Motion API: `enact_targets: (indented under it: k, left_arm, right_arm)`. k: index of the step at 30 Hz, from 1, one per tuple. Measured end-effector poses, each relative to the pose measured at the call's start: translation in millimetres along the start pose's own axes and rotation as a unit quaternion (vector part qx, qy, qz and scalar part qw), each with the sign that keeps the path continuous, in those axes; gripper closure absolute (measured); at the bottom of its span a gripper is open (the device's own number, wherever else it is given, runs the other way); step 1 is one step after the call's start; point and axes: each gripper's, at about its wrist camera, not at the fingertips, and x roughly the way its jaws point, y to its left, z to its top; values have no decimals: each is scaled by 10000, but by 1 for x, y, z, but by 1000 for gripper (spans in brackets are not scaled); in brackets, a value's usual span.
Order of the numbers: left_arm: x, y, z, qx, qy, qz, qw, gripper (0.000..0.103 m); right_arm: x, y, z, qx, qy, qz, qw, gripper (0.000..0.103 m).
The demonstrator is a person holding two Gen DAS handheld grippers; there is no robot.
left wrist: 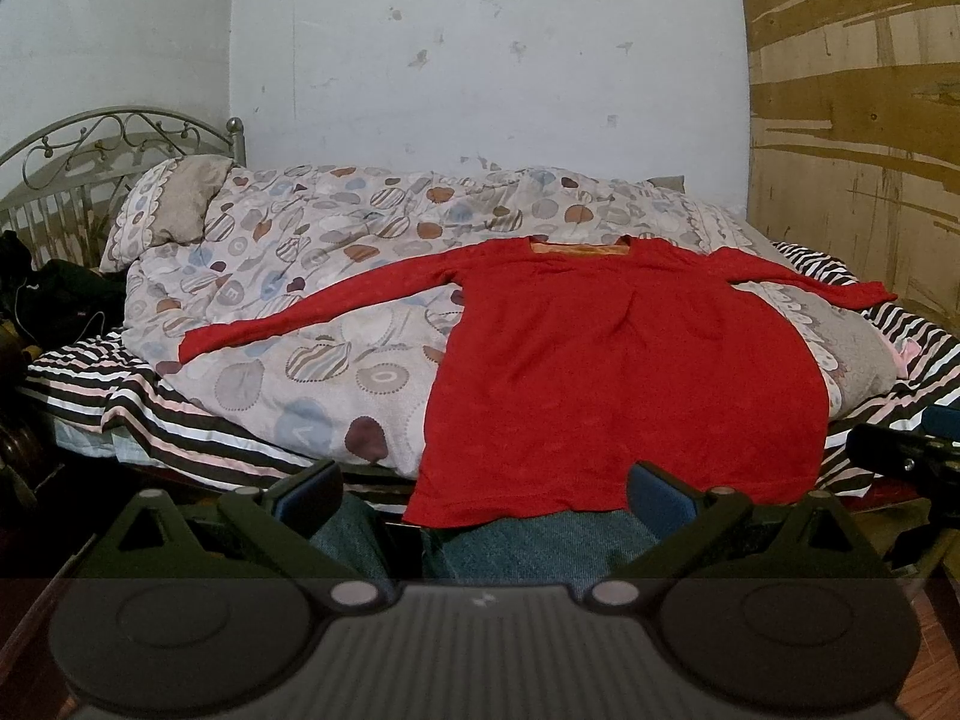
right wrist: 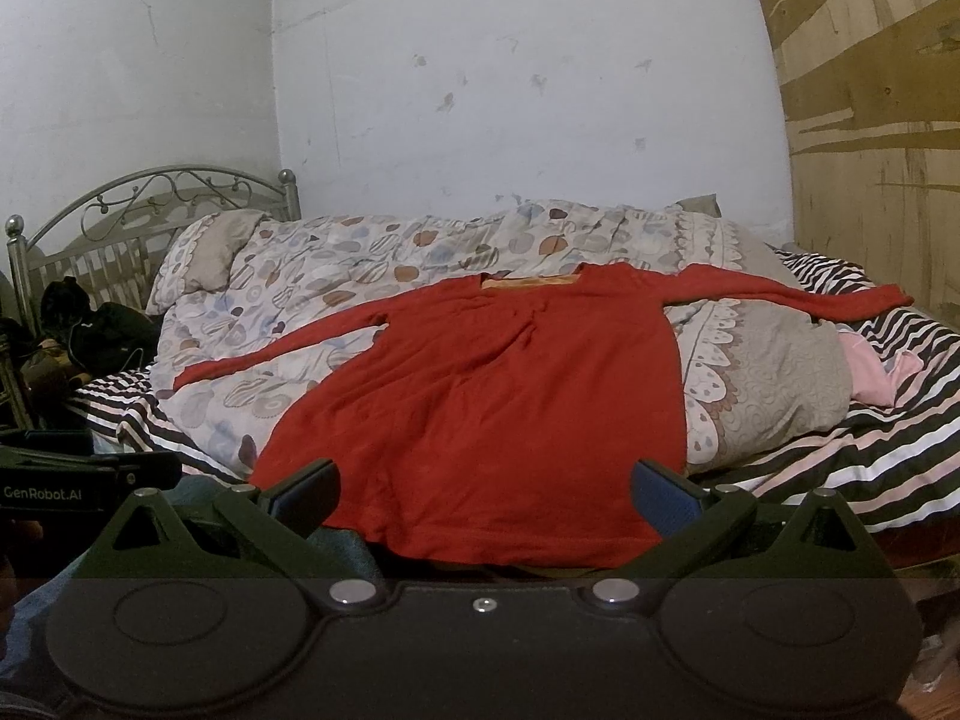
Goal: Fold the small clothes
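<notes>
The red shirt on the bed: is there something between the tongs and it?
Nothing visible does. The red shirt lies spread flat on the patterned quilt, sleeves out. Both the left tongs and the right tongs are open just before its near hem, with only free space between.

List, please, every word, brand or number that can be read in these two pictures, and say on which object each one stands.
"GenRobot.AI": white print on the black body of the left gripper, seen at the left edge of the right wrist view.
The quilt has letter-like marks in some printed circles; they are too unclear to read.
</notes>
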Motion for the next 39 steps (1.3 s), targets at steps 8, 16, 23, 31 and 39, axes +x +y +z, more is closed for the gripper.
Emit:
enact_targets:
  k: [8,16,23,31,39]
  left_arm:
    - [0,0,0,0,3,0,10000,0]
    - [4,3,-3,-78,86,-100,9999,0]
    - [26,6,12,46,167,-323,9993,0]
    - [89,2,59,148,204,-311,9992,0]
    - [150,-4,100,142,216,-359,9990,0]
  right_arm:
    - [2,-3,0,0,1,2,10000,0]
    - [-8,19,-7,-285,-183,-45,9994,0]
    - [-7,16,-6,-510,-365,-59,9980,0]
    - [19,-8,17,-641,-689,-378,9948,0]
    - [89,-101,62,179,-410,-832,9955,0]
